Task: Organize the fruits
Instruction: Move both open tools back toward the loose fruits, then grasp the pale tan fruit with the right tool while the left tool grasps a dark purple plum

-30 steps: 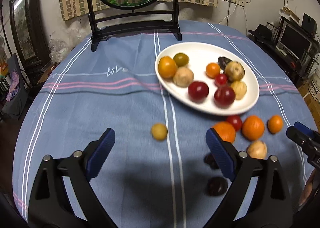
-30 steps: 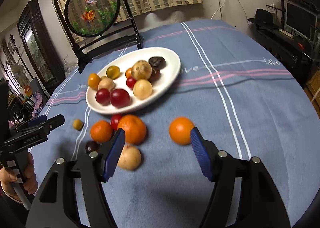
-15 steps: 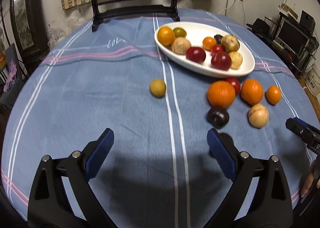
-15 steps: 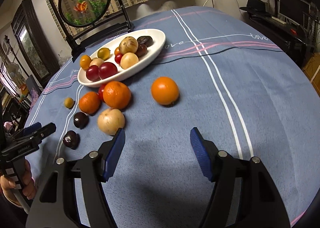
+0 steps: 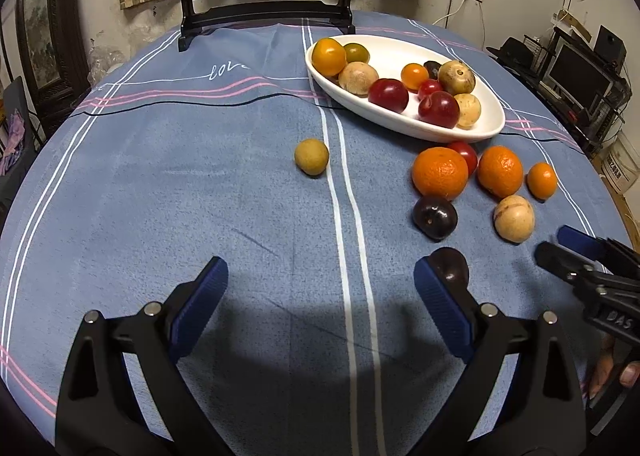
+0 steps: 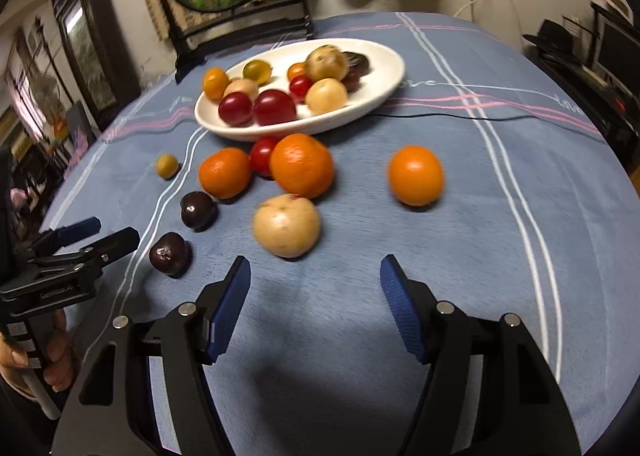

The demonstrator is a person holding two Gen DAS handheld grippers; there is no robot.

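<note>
left wrist view: the left gripper [image 5: 320, 296] hangs over the blue cloth of the bench [image 5: 160, 196] with its jaws spread wide and nothing between them — its right blue pad stands just beside a dark plum [image 5: 451, 265], though contact cannot be told. a second dark plum [image 5: 435, 217] lies beyond it, near a large orange [image 5: 440, 173]. a small yellow-green fruit [image 5: 311, 156] sits apart by the white stripes. the white oval plate [image 5: 472, 128] carries a heap of fruit. "love" is written in white script on the cloth [image 5: 223, 71].

right wrist view: the right gripper [image 6: 316, 288] is also wide apart and holds nothing — a pale tan fruit [image 6: 287, 231] lies just ahead of its fingertips. a lone orange [image 6: 416, 175] sits to the right, well apart from the cluster below the plate [image 6: 384, 96]. the other gripper's label is too blurred to read.
</note>
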